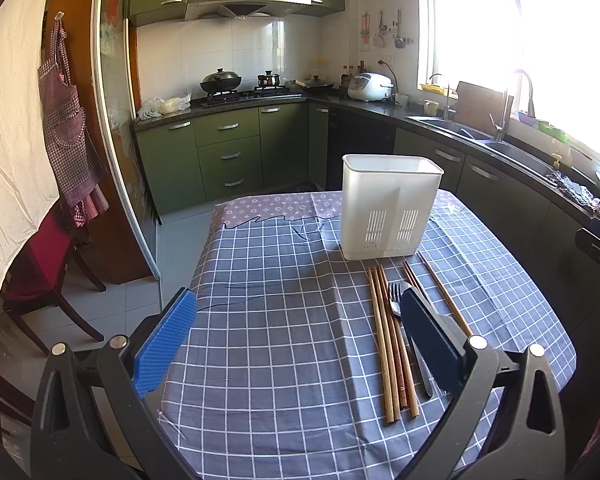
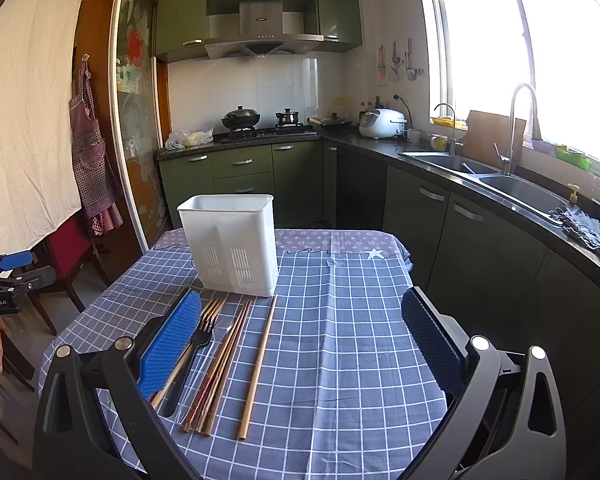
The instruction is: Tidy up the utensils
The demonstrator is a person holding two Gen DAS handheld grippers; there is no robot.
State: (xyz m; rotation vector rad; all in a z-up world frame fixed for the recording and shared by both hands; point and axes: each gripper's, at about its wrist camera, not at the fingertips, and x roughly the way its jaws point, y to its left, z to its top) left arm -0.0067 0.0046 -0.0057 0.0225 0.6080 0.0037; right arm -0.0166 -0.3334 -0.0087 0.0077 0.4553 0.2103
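Note:
A white slotted utensil holder [image 1: 389,208] [image 2: 232,242] stands upright and looks empty on the checked tablecloth. In front of it lie several wooden chopsticks [image 1: 388,344] [image 2: 220,364], a black fork [image 1: 395,294] [image 2: 196,344] and one chopstick apart to the right [image 2: 258,364]. My left gripper [image 1: 300,344] is open and empty above the table, its right finger over the utensils. My right gripper [image 2: 300,344] is open and empty, its left finger over the utensils.
The table [image 2: 340,340] has a drop at its left and right edges. A red chair [image 1: 40,272] stands to the left. Green kitchen cabinets, a stove [image 1: 244,94] and a sink counter [image 2: 500,184] lie behind and to the right.

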